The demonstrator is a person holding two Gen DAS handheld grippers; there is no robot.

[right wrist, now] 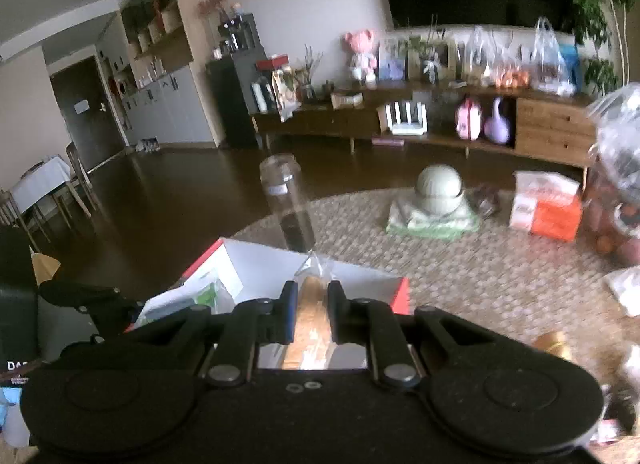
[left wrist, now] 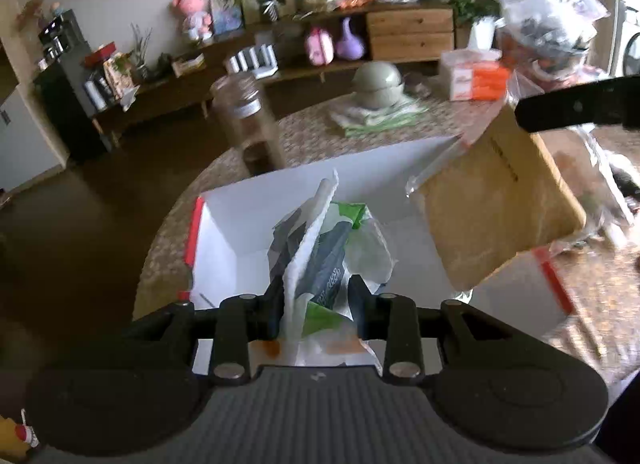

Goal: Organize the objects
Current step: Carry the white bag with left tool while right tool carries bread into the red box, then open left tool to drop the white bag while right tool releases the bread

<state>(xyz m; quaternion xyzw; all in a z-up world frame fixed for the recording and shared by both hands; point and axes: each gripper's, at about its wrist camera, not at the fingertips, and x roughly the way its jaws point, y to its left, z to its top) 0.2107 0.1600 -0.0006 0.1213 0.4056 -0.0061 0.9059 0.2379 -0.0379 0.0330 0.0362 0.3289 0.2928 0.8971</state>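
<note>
An open white box (left wrist: 240, 224) with red edges sits on the round woven table. My left gripper (left wrist: 314, 300) is shut on a bundle of plastic packets and white paper (left wrist: 320, 248), held over the box. My right gripper (right wrist: 312, 314) is shut on a flat brown packet in clear plastic (right wrist: 310, 312), seen edge-on. In the left wrist view that brown packet (left wrist: 496, 200) hangs over the box's right side, with a right finger (left wrist: 580, 108) above it. The box (right wrist: 256, 268) also shows below my right gripper.
A clear bottle (left wrist: 248, 120) stands just behind the box. Farther back on the table are a green bowl stack on cloths (left wrist: 378, 88), an orange and white pack (left wrist: 476, 76) and a full plastic bag (left wrist: 548, 16). A wooden sideboard with clutter lines the far wall.
</note>
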